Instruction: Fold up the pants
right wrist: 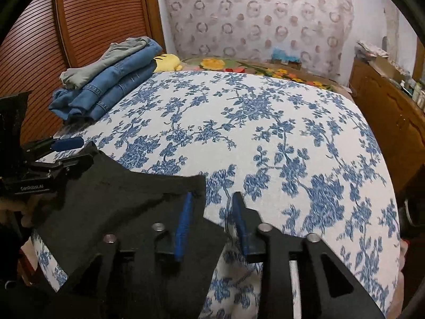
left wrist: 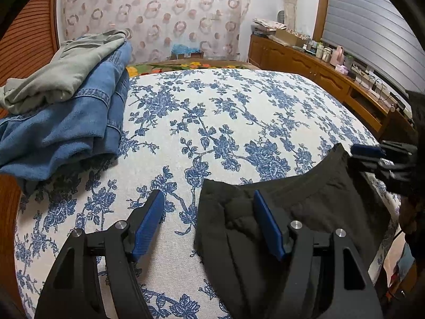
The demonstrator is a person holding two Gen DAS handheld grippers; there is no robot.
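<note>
Black pants (left wrist: 313, 204) lie at the near edge of a bed with a blue-flowered white cover (left wrist: 212, 122); they also show in the right wrist view (right wrist: 119, 194). My left gripper (left wrist: 208, 199) is open, its right finger over the pants' left corner and its left finger over the cover. My right gripper (right wrist: 212, 199) is open, its left finger over the pants' right corner. Each gripper shows in the other view, the right one (left wrist: 377, 156) and the left one (right wrist: 58, 148), at opposite ends of the waistband.
A pile of folded blue jeans (left wrist: 66, 122) with a grey-green garment (left wrist: 63, 69) on top sits at the bed's far left, by a wooden slatted door (right wrist: 87, 21). A wooden sideboard (left wrist: 318, 74) with bottles runs along the right. A flowered blanket (right wrist: 239, 66) lies at the bed's far end.
</note>
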